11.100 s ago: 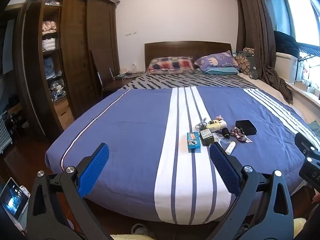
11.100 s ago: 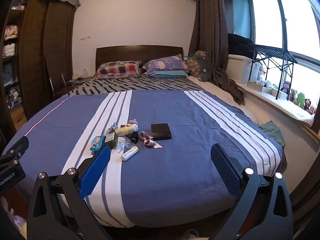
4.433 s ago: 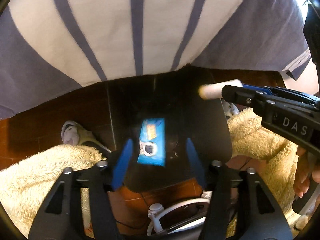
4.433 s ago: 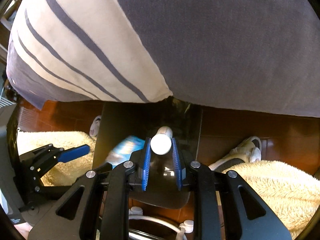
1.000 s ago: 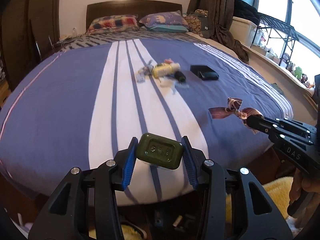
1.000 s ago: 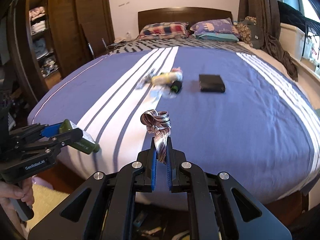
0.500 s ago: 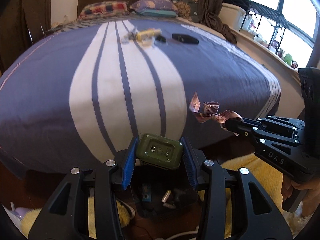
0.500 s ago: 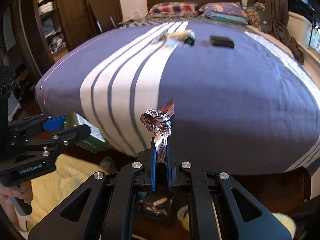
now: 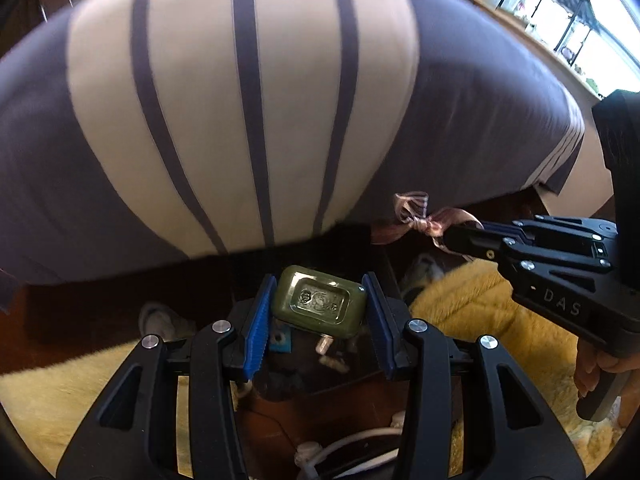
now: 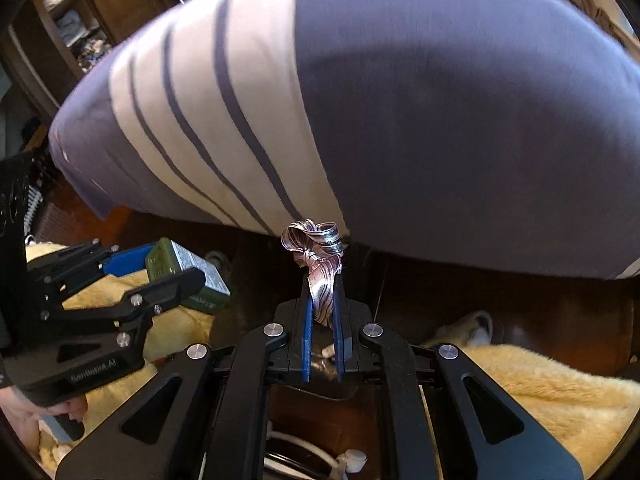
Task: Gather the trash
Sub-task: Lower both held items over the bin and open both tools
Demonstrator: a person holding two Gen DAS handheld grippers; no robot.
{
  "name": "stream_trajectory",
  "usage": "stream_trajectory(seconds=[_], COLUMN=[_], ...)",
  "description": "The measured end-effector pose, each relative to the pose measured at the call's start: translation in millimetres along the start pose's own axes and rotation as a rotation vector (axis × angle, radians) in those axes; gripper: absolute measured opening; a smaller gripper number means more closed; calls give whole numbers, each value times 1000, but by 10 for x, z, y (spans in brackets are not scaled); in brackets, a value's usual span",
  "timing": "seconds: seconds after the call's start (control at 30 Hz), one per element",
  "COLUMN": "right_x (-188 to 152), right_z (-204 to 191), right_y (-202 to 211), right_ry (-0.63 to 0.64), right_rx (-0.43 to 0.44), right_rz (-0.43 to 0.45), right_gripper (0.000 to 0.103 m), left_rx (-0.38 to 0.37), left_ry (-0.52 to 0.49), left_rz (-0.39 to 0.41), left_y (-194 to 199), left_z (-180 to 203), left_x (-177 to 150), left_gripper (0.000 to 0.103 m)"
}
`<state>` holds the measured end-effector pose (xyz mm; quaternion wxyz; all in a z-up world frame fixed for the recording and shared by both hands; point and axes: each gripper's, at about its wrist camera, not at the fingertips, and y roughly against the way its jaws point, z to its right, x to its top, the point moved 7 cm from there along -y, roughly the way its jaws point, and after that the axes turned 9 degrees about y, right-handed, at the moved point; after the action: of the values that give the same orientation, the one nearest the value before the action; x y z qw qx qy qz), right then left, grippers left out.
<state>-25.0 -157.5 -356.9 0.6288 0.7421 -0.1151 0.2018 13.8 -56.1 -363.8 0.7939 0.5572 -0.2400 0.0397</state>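
My left gripper (image 9: 319,310) is shut on a dark green rectangular box (image 9: 319,306), held over a dark trash bin (image 9: 304,376) on the floor by the bed's foot. The box also shows in the right wrist view (image 10: 188,276). My right gripper (image 10: 322,312) is shut on a pink striped ribbon bow (image 10: 316,256), held above the same bin (image 10: 320,364). In the left wrist view the bow (image 9: 420,220) hangs right of the green box. A blue wrapper (image 9: 280,342) and a small white tube (image 9: 323,345) lie in the bin.
The blue bedspread with white stripes (image 9: 240,100) fills the upper view and overhangs the wooden floor (image 9: 80,312). Yellow fluffy slippers (image 9: 472,308) flank the bin. A white shoe (image 9: 160,320) lies left of it. A wardrobe (image 10: 80,20) stands far left.
Both grippers have moved back from the bed and tipped down toward the floor bin, still holding the green box and the ribbon bow. The items on the bed have left view.
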Motion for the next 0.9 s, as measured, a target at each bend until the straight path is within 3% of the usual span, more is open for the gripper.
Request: stream_trajectory(seconds=[0.3, 0.5, 0.6, 0.67, 0.73, 0.87, 0.9], right_x=[-227, -194, -145, -117, -100, -42, -21], right_z=[53, 42, 36, 34, 52, 134, 165], right_y=[-582, -728, -761, -783, -772, -692, -651], right_ry=[-88, -89, -85, -93, -103, -124, -129], right_rx=[71, 63, 59, 61, 61, 49, 41], right_rz=[-145, -177, -180, -181, -172, -138, -123], right_gripper=[10, 13, 13, 19, 35, 49, 57], left_rx=[13, 12, 10, 16, 21, 39, 45], left_ry=[27, 34, 35, 29, 29, 30, 31], left_rz=[-168, -237, -236, -223, -213, -194, -189], left_y=[-561, -761, -746, -717, -702, -638, -623], left_z=[-98, -169, -185, -190, -179, -175, -171], left_x=[-281, -359, -343, -327, -299, -256, -240], left_gripper=[42, 42, 51, 55, 57, 62, 66])
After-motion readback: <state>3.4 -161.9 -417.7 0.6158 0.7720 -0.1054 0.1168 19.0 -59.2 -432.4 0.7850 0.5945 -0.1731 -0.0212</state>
